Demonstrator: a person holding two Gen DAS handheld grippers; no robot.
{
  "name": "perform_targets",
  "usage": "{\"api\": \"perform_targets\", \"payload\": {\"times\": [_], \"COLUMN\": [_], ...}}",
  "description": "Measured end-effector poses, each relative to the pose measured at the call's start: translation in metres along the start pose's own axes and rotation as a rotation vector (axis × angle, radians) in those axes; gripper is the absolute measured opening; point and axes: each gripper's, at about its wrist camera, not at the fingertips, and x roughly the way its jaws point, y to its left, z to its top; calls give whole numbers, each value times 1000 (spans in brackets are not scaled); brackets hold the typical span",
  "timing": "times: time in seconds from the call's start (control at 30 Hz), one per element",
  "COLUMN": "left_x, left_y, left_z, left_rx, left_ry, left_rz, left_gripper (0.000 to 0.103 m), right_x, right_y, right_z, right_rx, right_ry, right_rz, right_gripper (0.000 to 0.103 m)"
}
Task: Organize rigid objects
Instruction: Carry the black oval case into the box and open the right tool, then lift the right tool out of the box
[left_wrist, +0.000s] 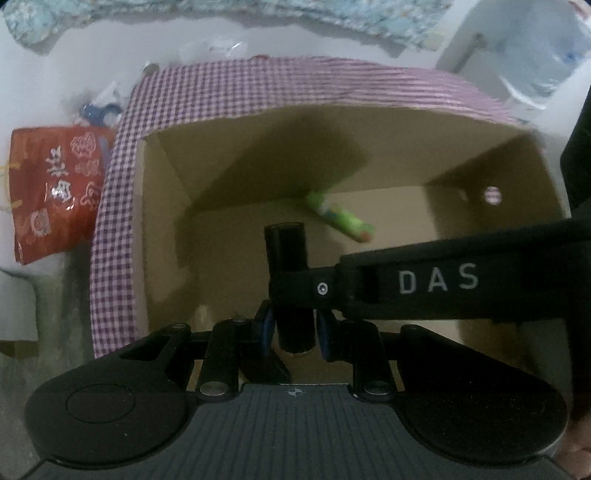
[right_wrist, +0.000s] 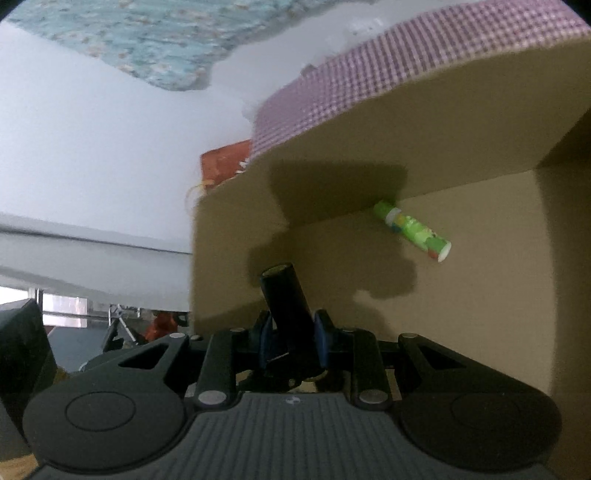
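Observation:
A cardboard box (left_wrist: 236, 173) with purple checked outer sides stands open; it also shows in the right wrist view (right_wrist: 369, 122). A green tube (left_wrist: 340, 218) lies on the box floor by the far wall, and shows in the right wrist view (right_wrist: 413, 230). A black cylinder (left_wrist: 290, 258) is held over the box floor. My left gripper (left_wrist: 293, 328) is shut on its lower end. My right gripper (right_wrist: 290, 339) is shut on the same black cylinder (right_wrist: 284, 295), and its arm, marked DAS (left_wrist: 439, 282), crosses the left wrist view from the right.
A red printed packet (left_wrist: 55, 192) lies left of the box on the white surface, with small blue and clear items (left_wrist: 99, 107) behind it. A blue patterned cloth (right_wrist: 147, 40) lies at the back. A white container (left_wrist: 524, 48) stands at the back right.

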Motion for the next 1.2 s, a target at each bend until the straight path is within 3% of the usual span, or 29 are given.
{"api": "perform_targets", "payload": {"times": [0.17,0.33,0.6,0.77,0.87,1.03,1.13,1.2], "left_x": [9,2,-32,-61,-76,-94,-105,-112], "left_y": [3,3,-4,2,3,12,16,19], "left_z": [4,6,1,-10,-21,-36,-44,-49], "left_rx": [13,27,33,-5,-26,-63,-92,-103], "left_ry": [-9,-44,-128,-205,-249,-291,-320,-342], "left_rz": [59,56,40,3,-15,-63,-88,-93], "left_gripper": [27,33,40,43,44,44,44,44], "right_x": [29,42,20,-15,-15,14,30,38], "right_y": [-13,-27,-34,-35,-41,-41,-29,-17], "right_z": [10,12,14,17,25,28,20,18], "right_rx": [61,131,152,92,91,82,47,20], "right_ry": [4,-1,-70,-187,-222,-178,-131,-84], "right_rz": [-7,32,71,-57,-148,-197,-155,-77], "right_gripper": [27,28,30,29,29,30,30,30]}}
